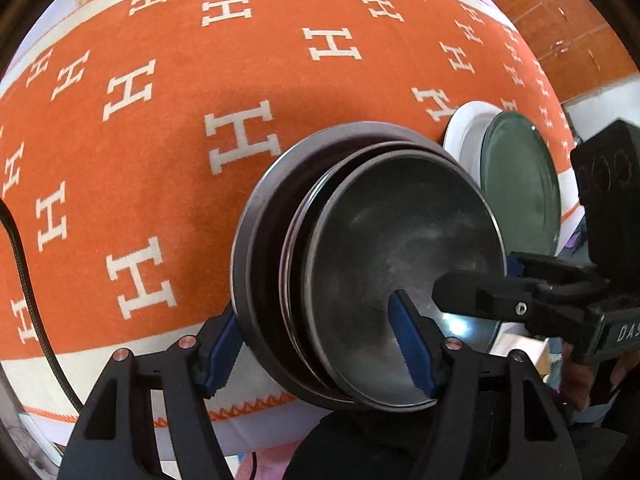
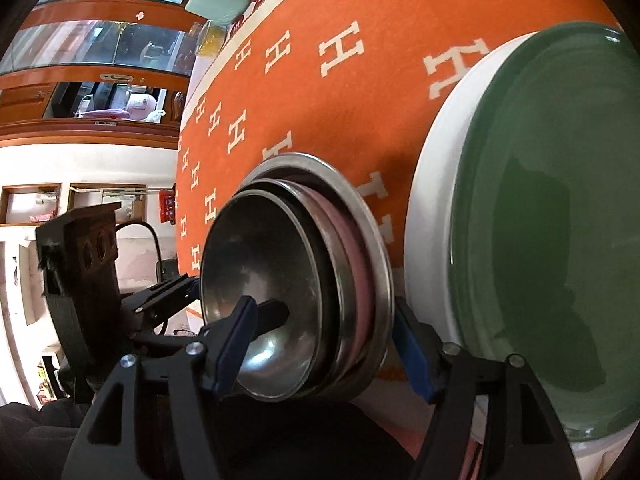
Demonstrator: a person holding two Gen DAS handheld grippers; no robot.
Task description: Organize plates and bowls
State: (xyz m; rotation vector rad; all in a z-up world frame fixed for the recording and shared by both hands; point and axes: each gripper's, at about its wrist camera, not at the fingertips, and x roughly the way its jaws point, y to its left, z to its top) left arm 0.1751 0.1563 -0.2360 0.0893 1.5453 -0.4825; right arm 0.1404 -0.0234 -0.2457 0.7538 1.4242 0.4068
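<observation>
My left gripper (image 1: 320,344) straddles the near rim of the stack of metal bowls (image 1: 360,248): 1 blue-padded finger (image 1: 222,354) sits outside the outermost bowl, the other inside the innermost bowl, and both pads appear to touch the metal. The gap equals the width of the nested rims.

The stack rests on the orange cloth (image 1: 180,140) patterned with white H letters. I count at least 3 nested bowls; a pinkish one shows between the steel rims in the right wrist view.

My right gripper (image 2: 324,346) spans the same stack from the opposite side, 1 finger (image 2: 232,344) inside the innermost bowl, the other against the outer flange.

Just right of the stack lies the green plate (image 2: 560,240) atop the white plate (image 2: 432,200), near but apart.
</observation>
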